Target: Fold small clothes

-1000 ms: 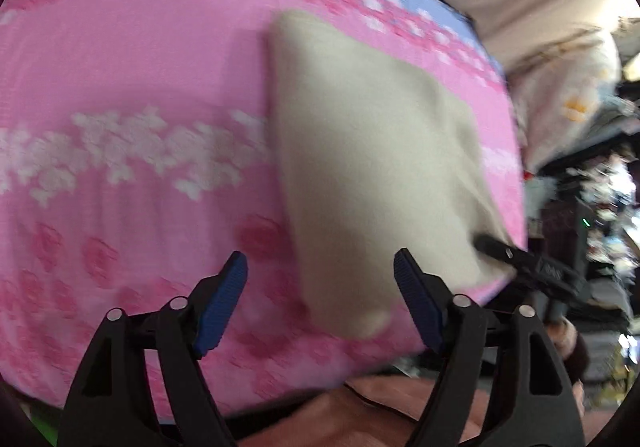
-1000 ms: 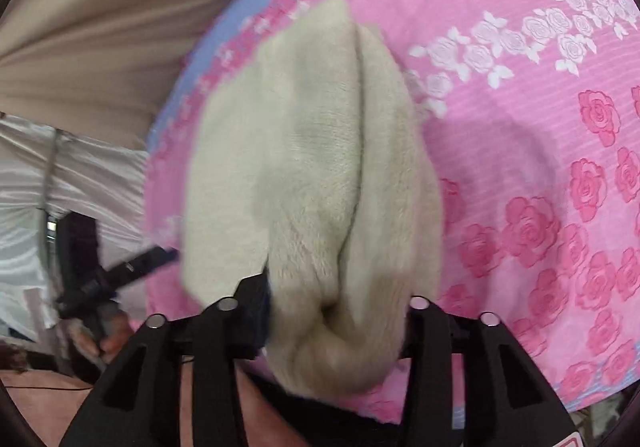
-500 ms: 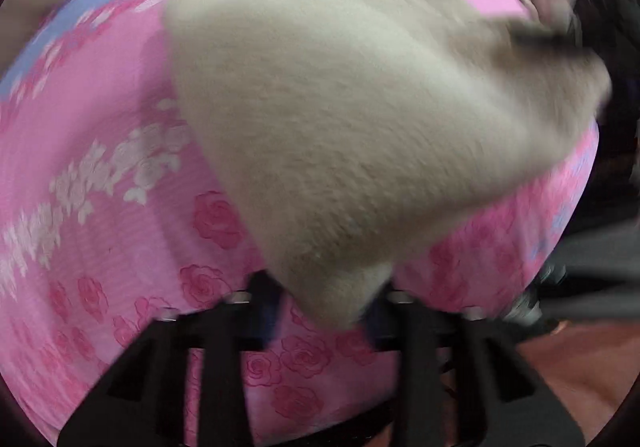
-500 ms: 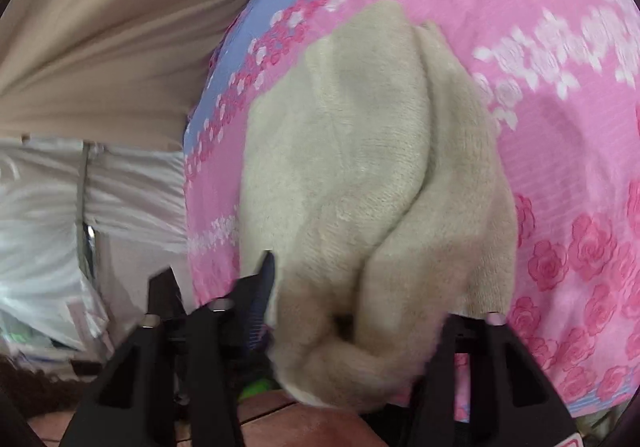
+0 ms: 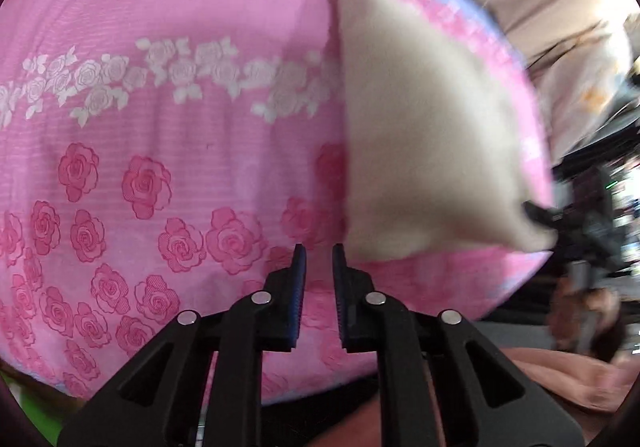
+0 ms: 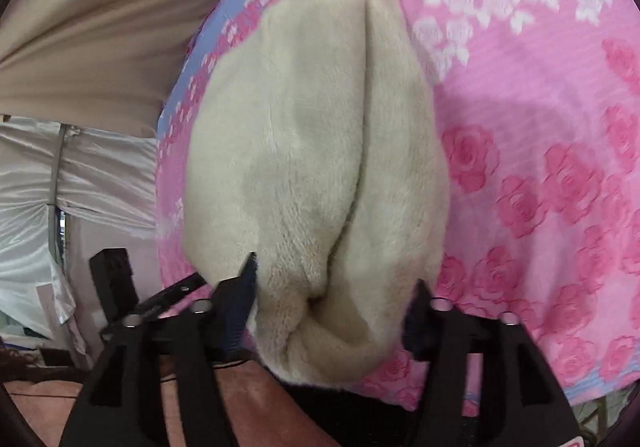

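Note:
A cream fleece garment (image 5: 416,135) lies folded on the pink rose-print sheet (image 5: 160,151). In the left wrist view my left gripper (image 5: 319,253) is nearly shut and empty, its jaws a narrow gap apart, just left of the garment's near corner. In the right wrist view the garment (image 6: 312,151) shows two folded layers, and its bunched near end sits between the jaws of my right gripper (image 6: 334,287), which stand wide around it. The right gripper (image 5: 538,213) also touches the garment's far corner in the left wrist view.
The sheet has a blue border (image 6: 224,19) at its far edge, with a beige curtain (image 6: 100,7) beyond. White plastic sheeting (image 6: 60,187) hangs at the left. A cluttered dark shelf (image 5: 600,187) stands past the sheet's right edge.
My left gripper has shut, let go of the garment's corner and drawn back to the left. The garment now lies lower on the sheet. My right gripper stays at the bunched end.

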Available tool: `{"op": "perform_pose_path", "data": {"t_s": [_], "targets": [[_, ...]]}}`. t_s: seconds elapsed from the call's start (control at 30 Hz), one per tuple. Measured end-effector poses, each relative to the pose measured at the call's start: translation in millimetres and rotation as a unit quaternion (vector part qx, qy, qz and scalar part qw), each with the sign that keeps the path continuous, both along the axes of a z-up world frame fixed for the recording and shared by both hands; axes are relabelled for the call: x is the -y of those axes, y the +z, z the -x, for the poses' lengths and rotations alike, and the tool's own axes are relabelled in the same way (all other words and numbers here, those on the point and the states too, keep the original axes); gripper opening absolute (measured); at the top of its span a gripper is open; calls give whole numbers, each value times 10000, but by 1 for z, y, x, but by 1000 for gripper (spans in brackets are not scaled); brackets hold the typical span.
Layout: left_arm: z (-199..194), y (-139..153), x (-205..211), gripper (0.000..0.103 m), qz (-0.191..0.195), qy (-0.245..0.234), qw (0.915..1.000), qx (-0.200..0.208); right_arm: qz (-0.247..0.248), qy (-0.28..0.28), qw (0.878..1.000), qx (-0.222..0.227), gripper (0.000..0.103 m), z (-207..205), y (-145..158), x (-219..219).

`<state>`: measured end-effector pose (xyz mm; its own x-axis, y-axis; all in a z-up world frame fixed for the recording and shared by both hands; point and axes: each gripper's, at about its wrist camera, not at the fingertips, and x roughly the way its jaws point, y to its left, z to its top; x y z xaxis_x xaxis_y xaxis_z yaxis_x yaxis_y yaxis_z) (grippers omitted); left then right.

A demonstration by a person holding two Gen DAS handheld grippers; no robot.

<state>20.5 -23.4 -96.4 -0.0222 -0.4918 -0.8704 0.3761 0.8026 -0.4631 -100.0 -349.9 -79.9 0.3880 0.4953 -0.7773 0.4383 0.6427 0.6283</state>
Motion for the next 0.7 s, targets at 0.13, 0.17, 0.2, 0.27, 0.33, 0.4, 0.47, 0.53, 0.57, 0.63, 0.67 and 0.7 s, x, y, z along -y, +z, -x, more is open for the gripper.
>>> {"op": "perform_pose_path", "data": {"t_s": [0.13, 0.17, 0.2, 0.27, 0.33, 0.4, 0.47, 0.53, 0.57, 0.63, 0.67, 0.7], "targets": [[-23, 37, -1, 46, 162, 71, 9992, 364, 361, -552, 9976, 201, 70, -4, 18, 27], [-29, 42, 2, 52, 196, 111, 9986, 469, 341, -695, 9966, 264, 74, -6, 19, 32], [-40, 47, 5, 60, 314, 131, 9981, 523, 331, -768, 9960, 319, 75, -10, 19, 35], [-51, 47, 21, 70, 500, 143, 9977, 429, 331, -711, 9965, 273, 75, -23, 12, 33], [-54, 37, 46, 79, 805, 174, 9965, 142, 329, -584, 9977, 56, 78, -36, -1, 23], [-66, 14, 64, 79, 949, 285, 9947, -290, 408, -539, 9977, -88, 79, -38, -15, 16], [-73, -8, 74, 79, 938, 459, 9923, -670, 389, -553, 9977, -94, 81, -41, -26, 15], [-76, -23, 80, 80, 796, 651, 9914, -813, 34, -764, 9971, -25, 83, -41, -38, 18], [-78, -31, 82, 81, 729, 704, 9912, -845, -122, -846, 9963, 52, 83, -41, -41, 18], [-80, -45, 80, 76, 855, 801, 9868, -1122, -424, -906, 9947, 249, 69, -41, -45, 16], [-80, -52, 78, 71, 966, 885, 9823, -1342, -429, -911, 9945, 280, 62, -42, -44, 15], [-82, -57, 77, 62, 1050, 983, 9786, -1469, -394, -887, 9947, 351, 50, -44, -40, 15]]}}
